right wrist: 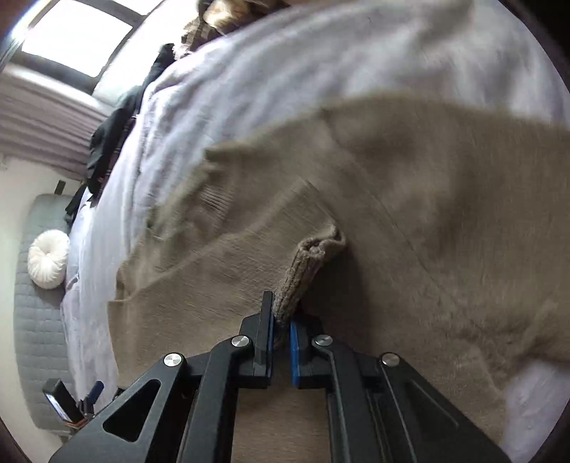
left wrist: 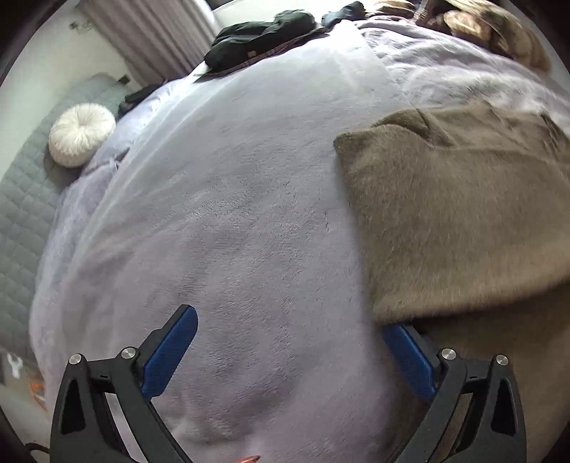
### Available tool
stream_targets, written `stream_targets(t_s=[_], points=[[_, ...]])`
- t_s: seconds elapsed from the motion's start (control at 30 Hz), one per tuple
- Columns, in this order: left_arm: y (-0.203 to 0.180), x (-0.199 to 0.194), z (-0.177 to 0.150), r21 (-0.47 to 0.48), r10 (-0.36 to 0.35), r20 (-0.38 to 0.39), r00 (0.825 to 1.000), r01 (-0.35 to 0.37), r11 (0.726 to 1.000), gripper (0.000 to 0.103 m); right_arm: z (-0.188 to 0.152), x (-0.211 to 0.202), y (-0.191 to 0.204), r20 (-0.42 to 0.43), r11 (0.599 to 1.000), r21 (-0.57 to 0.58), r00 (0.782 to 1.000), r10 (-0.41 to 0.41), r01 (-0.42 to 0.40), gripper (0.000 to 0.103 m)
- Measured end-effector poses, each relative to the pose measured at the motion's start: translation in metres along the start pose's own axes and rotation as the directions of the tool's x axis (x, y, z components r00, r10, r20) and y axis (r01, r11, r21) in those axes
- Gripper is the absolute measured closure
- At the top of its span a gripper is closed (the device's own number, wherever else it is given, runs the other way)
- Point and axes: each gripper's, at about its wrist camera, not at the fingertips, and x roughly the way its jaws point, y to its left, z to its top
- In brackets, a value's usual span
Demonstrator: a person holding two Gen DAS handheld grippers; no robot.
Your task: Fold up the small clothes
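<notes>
A fuzzy tan sweater (left wrist: 459, 220) lies spread on the lilac blanket (left wrist: 249, 213), filling the right side of the left wrist view. My left gripper (left wrist: 285, 331) hangs open over bare blanket beside the sweater's left edge. The tip of its right finger (left wrist: 409, 356) is tucked just under the sweater's hem, and nothing sits between the pads. In the right wrist view my right gripper (right wrist: 281, 320) is shut on the sweater's ribbed cuff (right wrist: 302, 267), which stands up from the tan sweater (right wrist: 427, 199) below it.
A heap of dark clothes (left wrist: 260, 39) lies at the bed's far edge, with brown patterned fabric (left wrist: 498, 28) to its right. A round white cushion (left wrist: 80, 133) rests on a grey quilted mat (left wrist: 21, 220) left of the bed. Curtains (left wrist: 149, 32) hang behind.
</notes>
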Motion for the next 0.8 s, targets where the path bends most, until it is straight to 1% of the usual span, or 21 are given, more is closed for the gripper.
stream_targets(t_s=[0.07,0.1,0.13,0.2,0.23,0.27,0.3,0.33,0.37,0.4,0.43,0.5,0.53,0.6,0.63,0.67,0.7,0.73,0.77,0.8], points=[[0.006,-0.007,-0.009,0.056,0.058,0.003,0.998,-0.058,0.997,0.0,-0.004,0.0,-0.011,0.005,0.999,0.029,1.0,0.019,-0.019,0.095],[0.015,-0.009,-0.012,0.052,0.054,-0.006,0.999,-0.054,0.997,0.0,-0.004,-0.001,-0.014,0.008,0.999,0.03,1.0,0.019,-0.019,0.095],[0.025,-0.011,-0.013,0.025,0.031,-0.026,0.999,-0.03,0.999,0.0,-0.006,-0.003,-0.014,0.011,1.0,0.021,1.0,0.015,-0.015,0.095],[0.045,-0.013,-0.006,-0.064,-0.057,-0.054,0.997,0.054,0.996,0.0,-0.004,-0.007,-0.009,0.012,1.0,-0.023,1.0,0.0,0.0,0.095],[0.05,-0.012,0.002,-0.098,-0.1,-0.056,0.993,0.094,0.991,0.0,-0.003,-0.008,-0.006,0.013,0.999,-0.049,1.0,-0.003,0.003,0.095],[0.053,-0.01,0.015,-0.125,-0.146,-0.051,0.988,0.139,0.982,0.0,-0.001,-0.007,-0.002,0.01,0.998,-0.07,1.0,-0.005,0.005,0.093],[0.052,-0.005,0.028,-0.142,-0.19,-0.046,0.981,0.182,0.973,0.0,0.0,-0.005,0.001,0.002,0.997,-0.079,1.0,-0.003,0.003,0.092],[0.047,0.001,0.041,-0.159,-0.247,-0.044,0.968,0.238,0.958,0.0,0.001,-0.004,0.002,-0.007,0.997,-0.081,1.0,-0.009,0.009,0.091],[0.04,0.012,0.059,-0.174,-0.311,-0.053,0.949,0.298,0.939,0.0,0.004,0.003,0.007,-0.013,0.997,-0.08,1.0,-0.009,0.008,0.091],[0.033,0.022,0.073,-0.182,-0.351,-0.058,0.935,0.336,0.924,0.0,0.005,0.008,0.011,-0.021,0.997,-0.078,1.0,-0.003,0.002,0.091],[0.026,0.033,0.087,-0.188,-0.384,-0.066,0.921,0.367,0.911,0.0,0.006,0.01,0.011,-0.025,0.997,-0.073,1.0,0.001,-0.003,0.091],[0.012,0.054,0.11,-0.195,-0.417,-0.086,0.905,0.396,0.898,0.0,0.007,0.011,0.006,-0.031,0.999,-0.044,0.999,0.027,-0.028,0.091],[0.006,0.063,0.118,-0.197,-0.431,-0.102,0.896,0.407,0.892,0.002,0.007,0.011,0.003,-0.032,0.999,-0.026,0.999,0.039,-0.04,0.091],[-0.002,0.077,0.127,-0.212,-0.447,-0.138,0.884,0.414,0.885,0.026,0.007,0.012,-0.005,-0.03,0.997,0.026,0.997,0.071,-0.071,0.091],[-0.003,0.081,0.128,-0.227,-0.465,-0.154,0.872,0.426,0.876,0.057,0.007,0.013,-0.006,-0.029,0.996,0.04,0.996,0.079,-0.078,0.091],[-0.004,0.079,0.127,-0.246,-0.496,-0.143,0.856,0.455,0.856,0.085,0.007,0.012,-0.007,-0.026,0.995,0.055,0.996,0.088,-0.086,0.091],[-0.002,0.077,0.128,-0.258,-0.513,-0.118,0.85,0.473,0.842,0.092,0.007,0.011,-0.007,-0.019,0.994,0.061,0.996,0.087,-0.086,0.092],[0.001,0.07,0.127,-0.257,-0.505,-0.087,0.859,0.47,0.844,0.092,0.008,0.009,-0.004,-0.012,0.995,0.05,0.996,0.083,-0.082,0.095],[0.006,0.062,0.125,-0.254,-0.492,-0.05,0.869,0.466,0.848,0.092,0.01,0.004,0.002,0.004,0.996,0.019,0.996,0.087,-0.087,0.095],[0.01,0.058,0.123,-0.256,-0.488,-0.024,0.873,0.466,0.847,0.092,0.012,-0.004,0.014,0.031,0.995,-0.039,0.995,0.092,-0.091,0.095]])
